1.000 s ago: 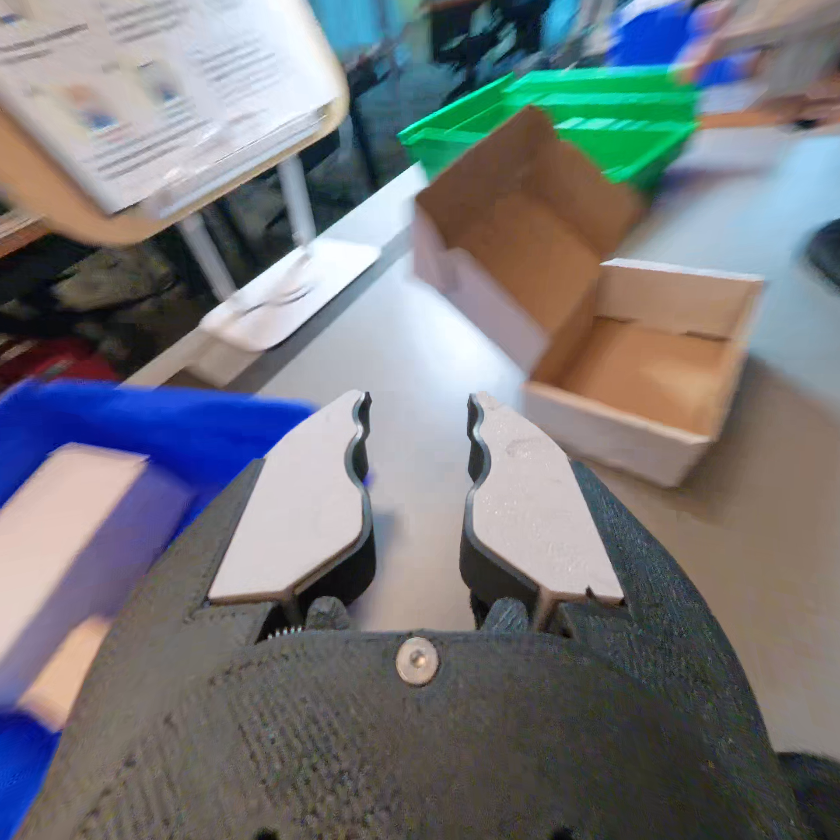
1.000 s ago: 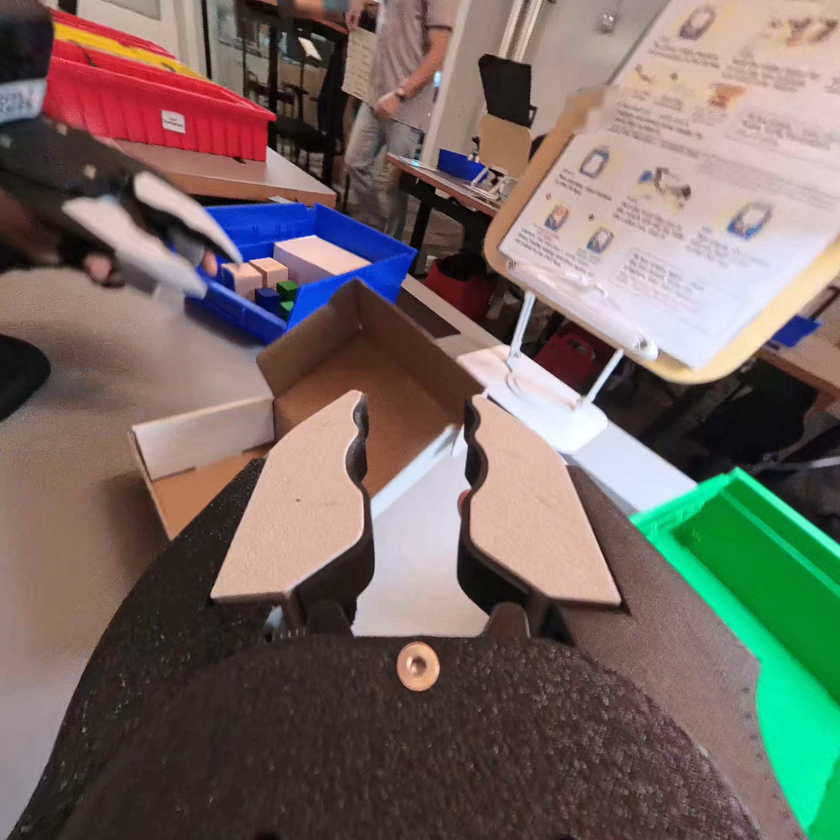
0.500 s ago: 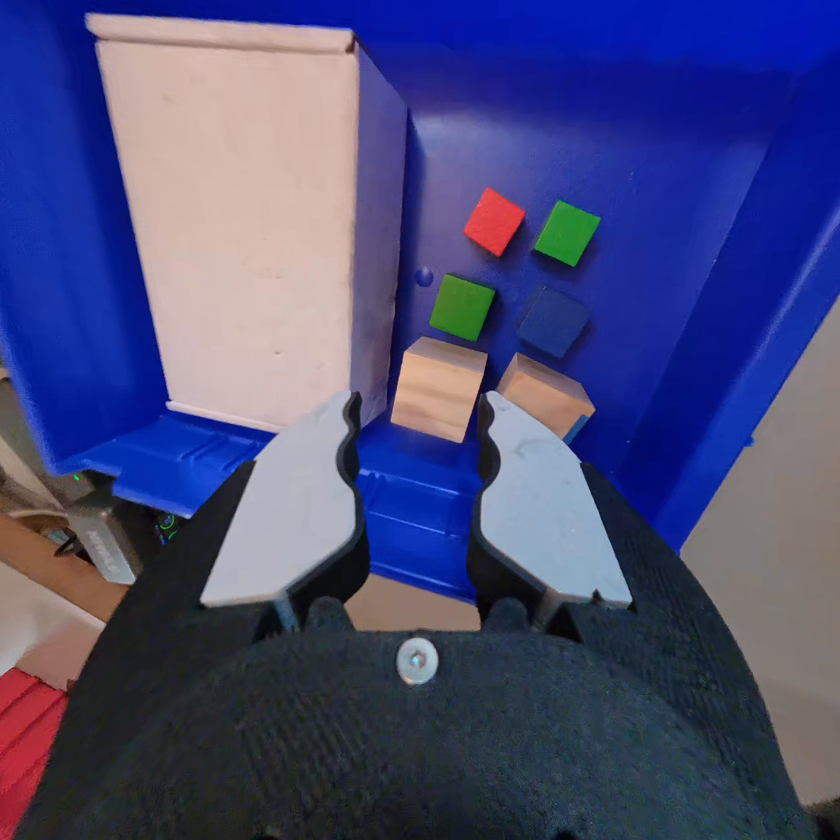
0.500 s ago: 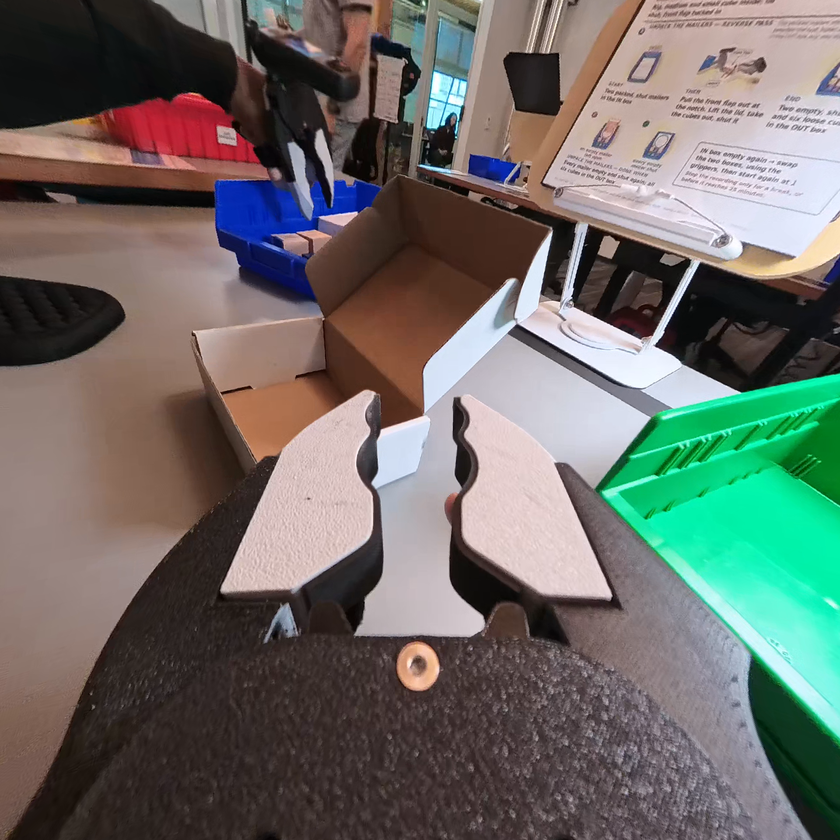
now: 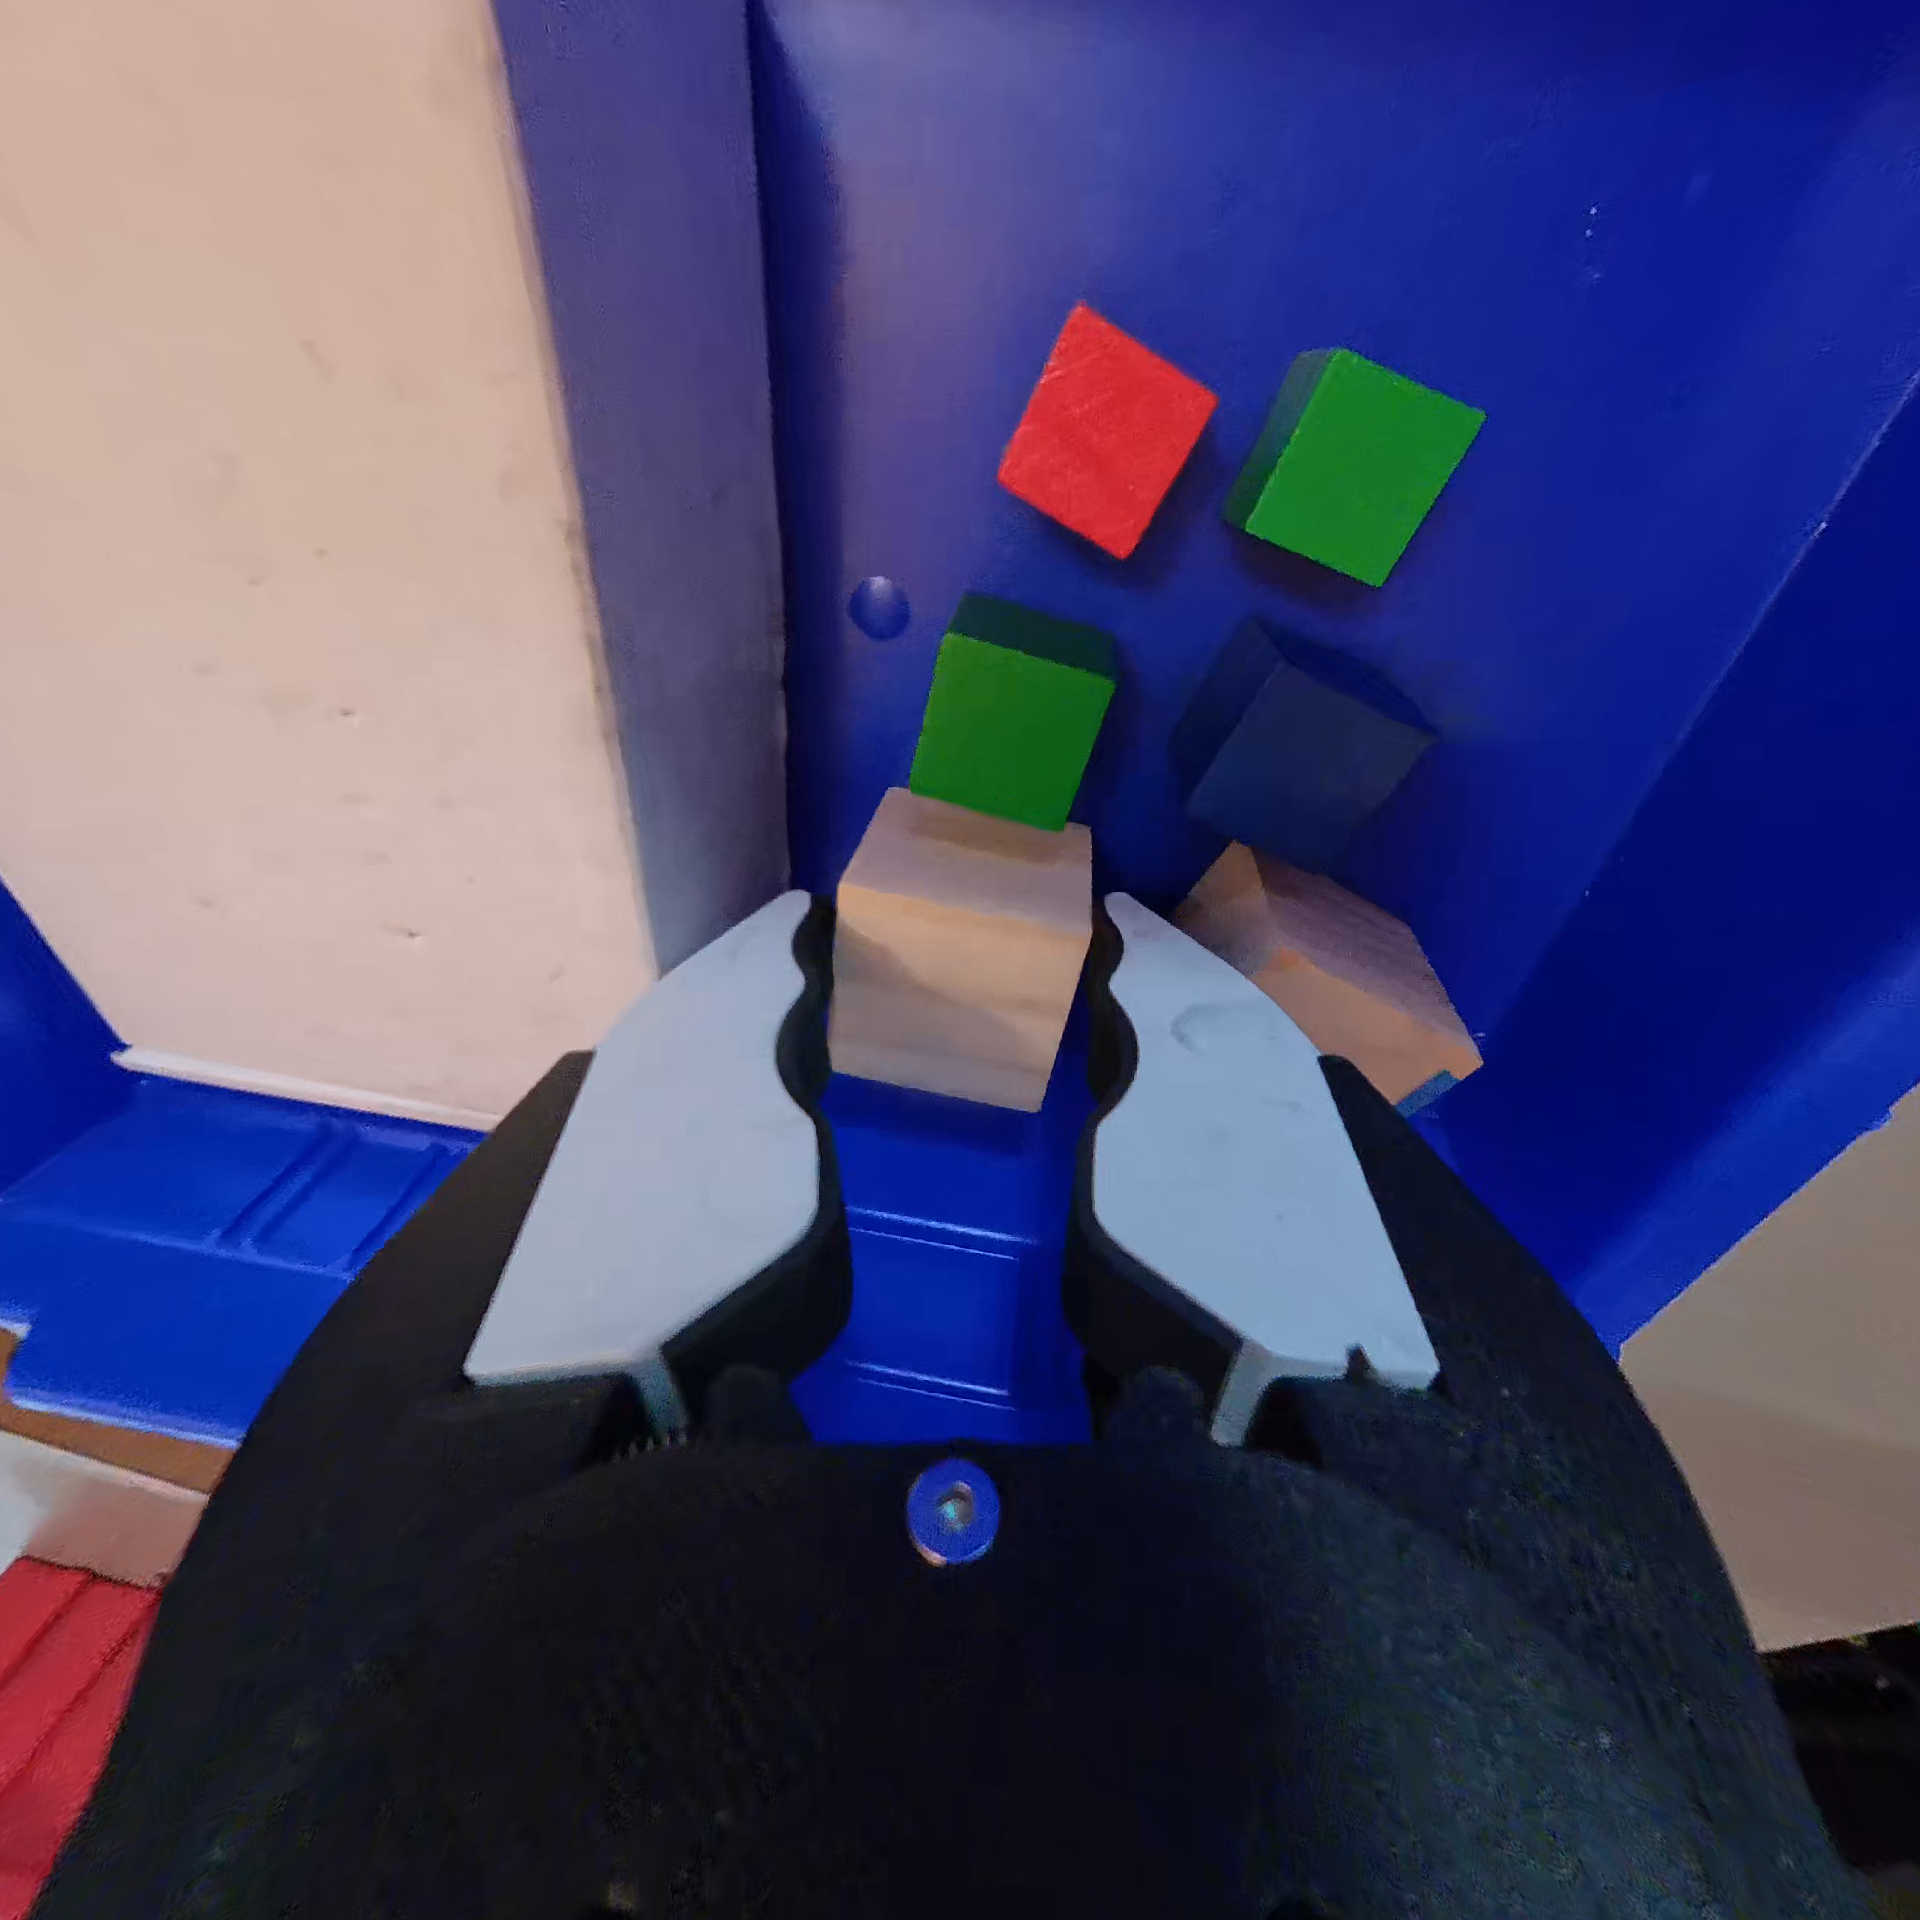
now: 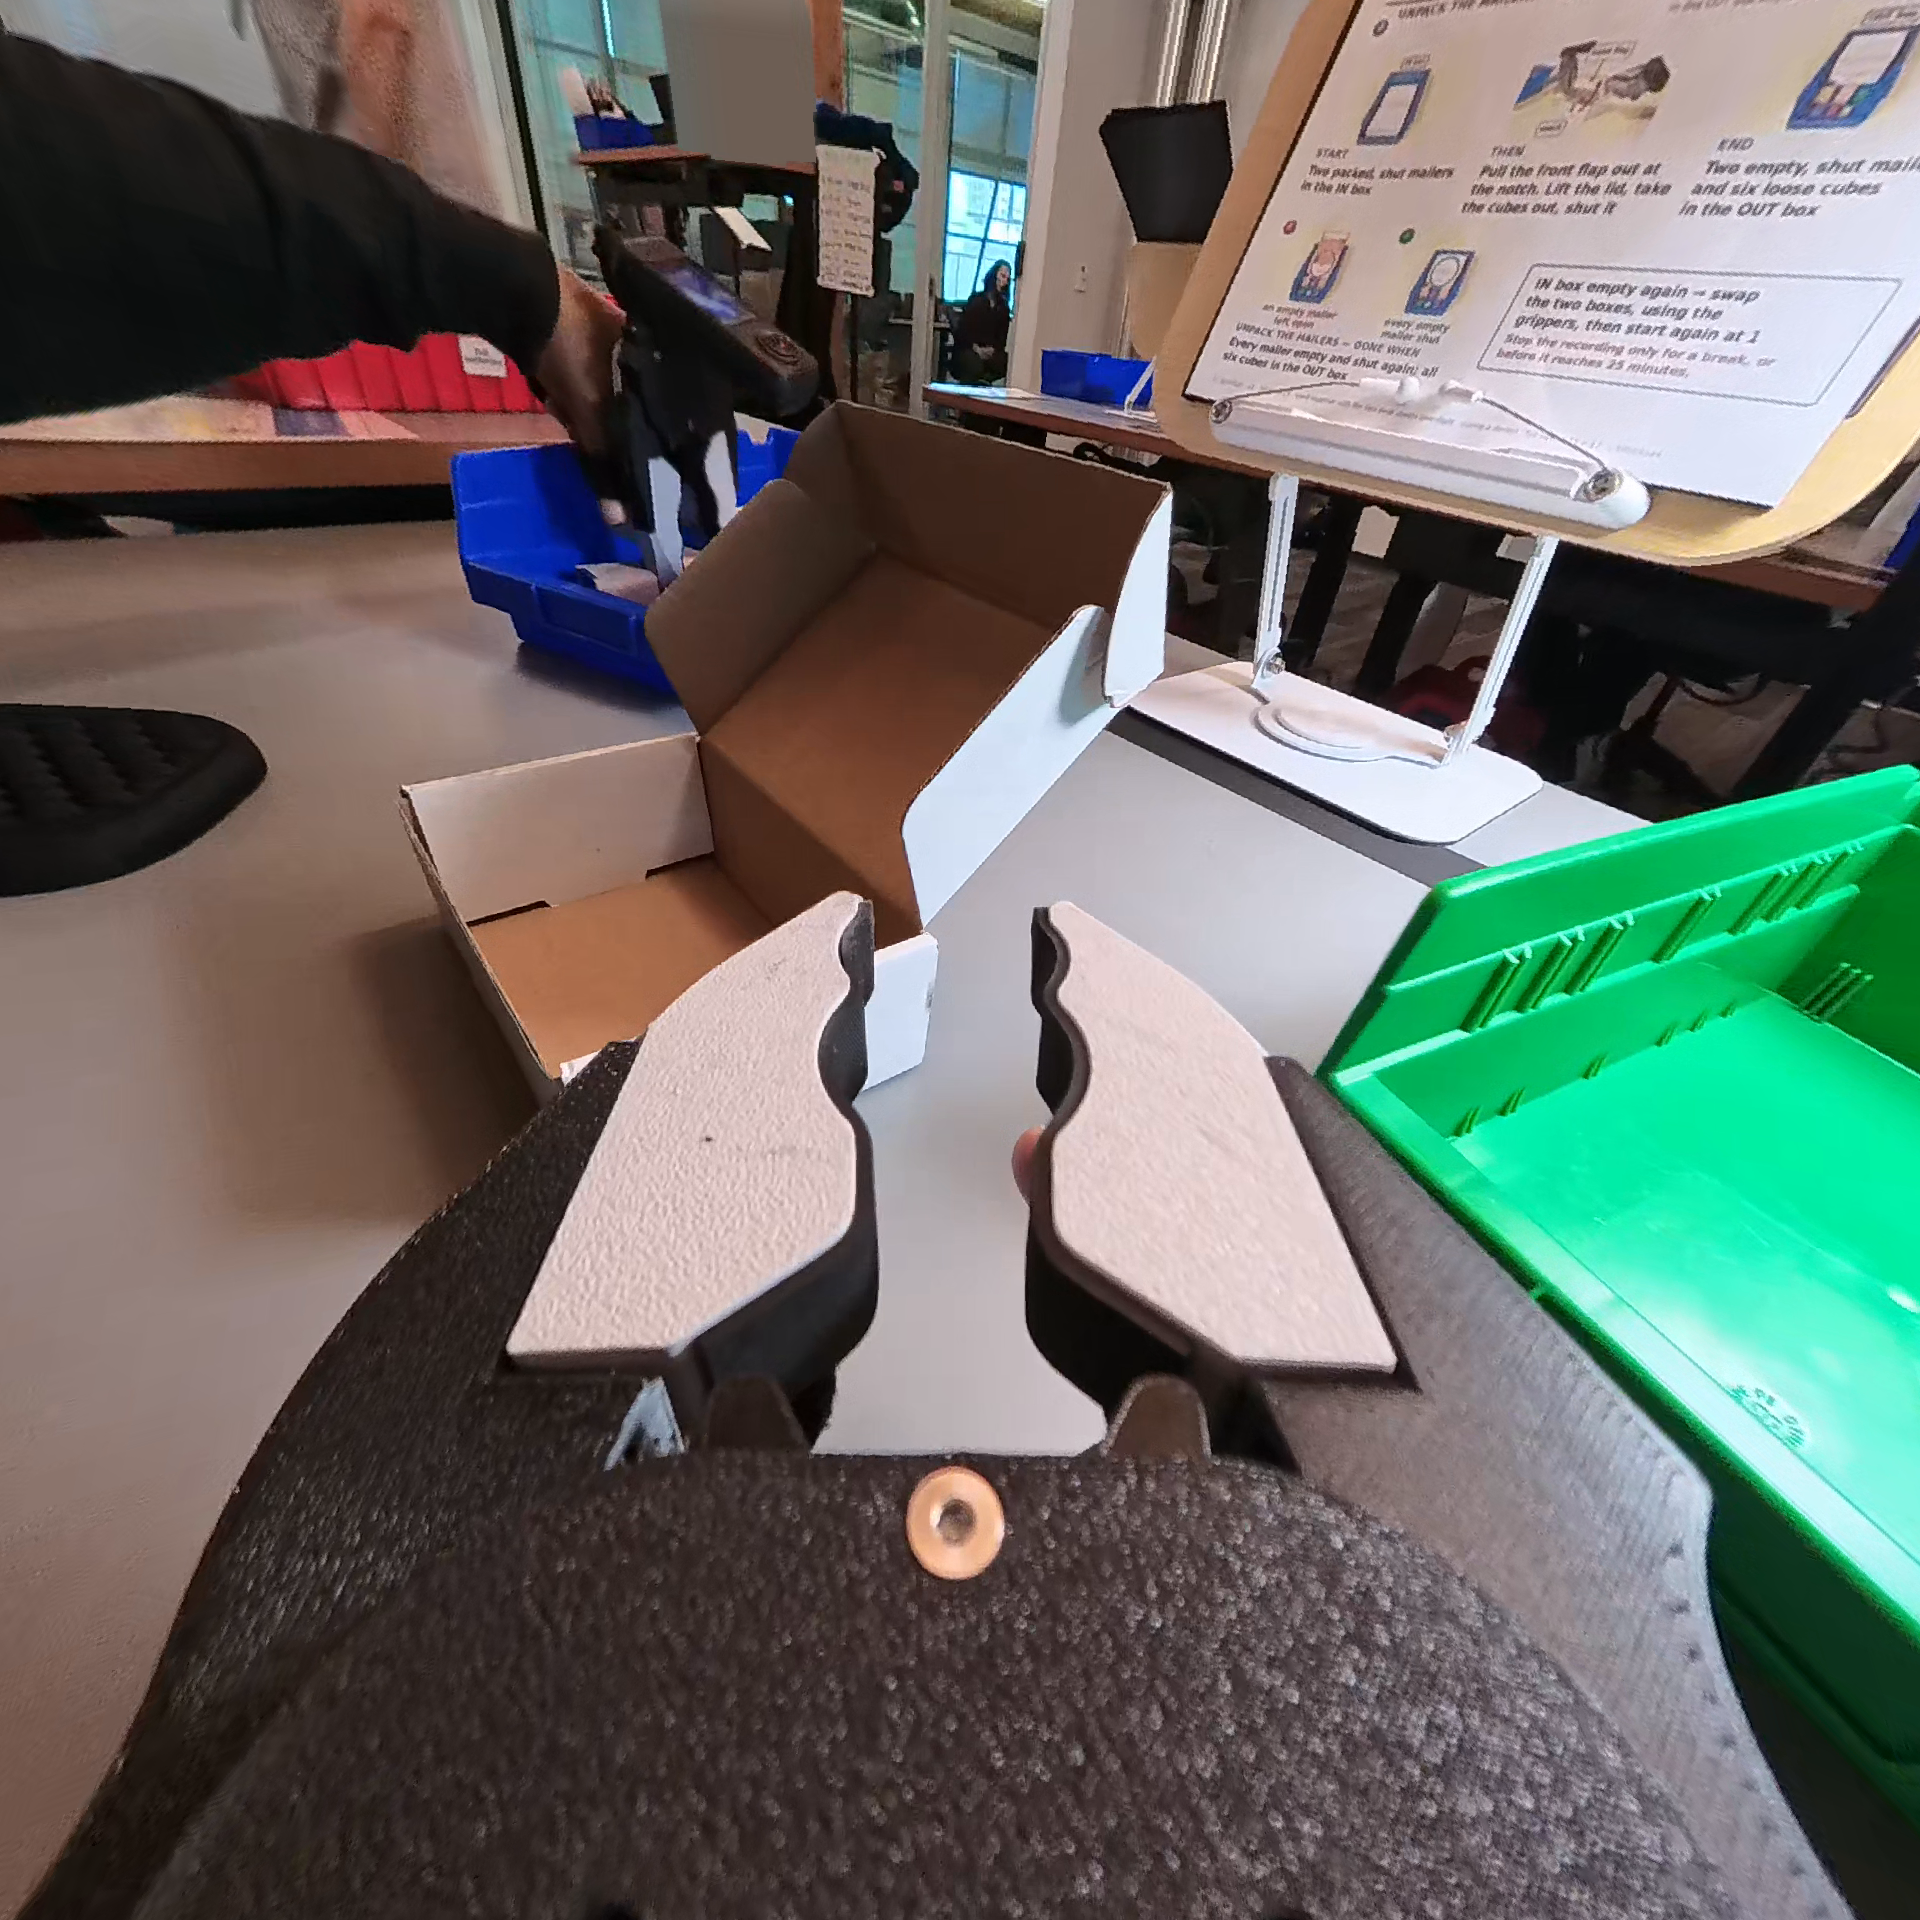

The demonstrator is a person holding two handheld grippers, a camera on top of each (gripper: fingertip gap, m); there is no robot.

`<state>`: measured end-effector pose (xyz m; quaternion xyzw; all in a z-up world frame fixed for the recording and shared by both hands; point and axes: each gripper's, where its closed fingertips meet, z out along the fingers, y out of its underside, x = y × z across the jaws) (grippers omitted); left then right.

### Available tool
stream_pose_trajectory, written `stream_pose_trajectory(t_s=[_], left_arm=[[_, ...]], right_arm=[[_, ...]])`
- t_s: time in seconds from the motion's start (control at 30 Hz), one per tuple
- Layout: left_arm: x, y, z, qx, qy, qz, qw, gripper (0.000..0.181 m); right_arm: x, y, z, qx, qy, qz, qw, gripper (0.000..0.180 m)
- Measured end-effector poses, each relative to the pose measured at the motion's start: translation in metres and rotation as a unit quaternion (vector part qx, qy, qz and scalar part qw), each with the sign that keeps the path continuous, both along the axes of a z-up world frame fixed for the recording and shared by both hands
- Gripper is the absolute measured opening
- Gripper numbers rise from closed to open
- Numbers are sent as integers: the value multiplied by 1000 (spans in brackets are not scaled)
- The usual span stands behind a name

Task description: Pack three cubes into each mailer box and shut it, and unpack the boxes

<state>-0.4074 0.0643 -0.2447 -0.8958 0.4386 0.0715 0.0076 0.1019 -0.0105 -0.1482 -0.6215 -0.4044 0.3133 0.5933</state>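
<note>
Left wrist view: the left claw [image 5: 958, 961] straddles a wooden cube [image 5: 961, 961] in the blue bin [image 5: 1714, 727]; whether its fingers press it is unclear. A closed white box [image 5: 291, 520] lies beside.

Right wrist view: the right claw [image 6: 948, 982] hangs spread and empty above the desk [image 6: 208, 1143], hiding a corner of the open mailer box [image 6: 831, 748]; a green bin [image 6: 1662, 1143] is cut off.

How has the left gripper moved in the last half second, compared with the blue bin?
Yes. The left gripper has moved forward and down into the blue bin; its fingers now flank the plain wooden cube, which earlier lay ahead of them.
</note>
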Motion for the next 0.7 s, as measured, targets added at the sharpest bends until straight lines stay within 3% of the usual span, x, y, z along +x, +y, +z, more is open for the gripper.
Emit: stream_pose_trajectory(t_s=[0.17,0.4,0.57,0.7], left_arm=[[11,7,24,37,-5,-15,999,46],[51,4,113,103,0,-67,992,46],[138,-15,175,145,-29,-145,978,46],[220,-42,192,141,-78,-211,964,46]], right_arm=[[-4,-2,1,3,-3,2,1000,28],[-4,-6,3,18,-9,6,1000,26],[2,-4,4,21,-7,-1,1000,25],[5,-4,7,19,3,-6,1000,25]])
